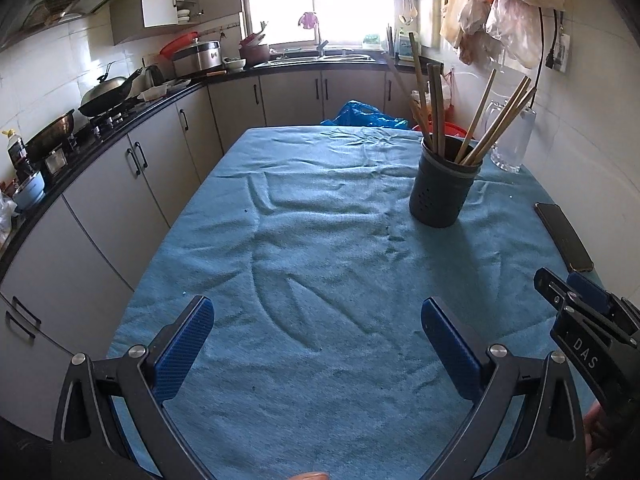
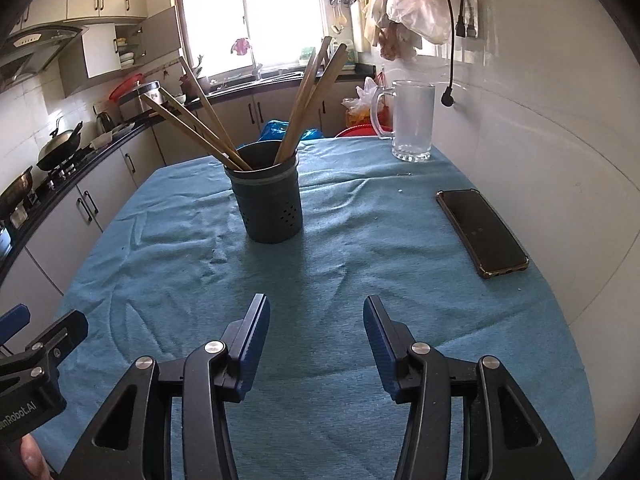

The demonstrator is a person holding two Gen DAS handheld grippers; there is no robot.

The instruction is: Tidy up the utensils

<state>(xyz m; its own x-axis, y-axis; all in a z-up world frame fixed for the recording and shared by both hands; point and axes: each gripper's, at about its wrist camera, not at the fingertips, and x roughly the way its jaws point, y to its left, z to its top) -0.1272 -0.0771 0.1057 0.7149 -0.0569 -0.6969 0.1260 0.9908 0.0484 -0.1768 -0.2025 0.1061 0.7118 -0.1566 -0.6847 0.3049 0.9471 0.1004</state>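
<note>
Both claws low over the blue towel-covered table (image 2: 500,320), nothing in either: left gripper (image 1: 316,312) spread wide, right gripper (image 2: 316,312) approx half open. Dark perforated plastic utensil holder (image 2: 269,204) stands upright mid-table w/ long wooden chopsticks (image 2: 304,100) fanned inside.

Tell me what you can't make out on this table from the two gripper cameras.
- Lower ends of the chopsticks: hidden inside the dark utensil holder, both views.
- Right gripper in the left wrist view: cut off by the right edge, so its opening can't be read there.
- Mug in the left wrist view: partly behind the chopsticks.
- Contents of the glass mug: too faint to tell.
- Phone screen: dark, nothing readable.
</note>
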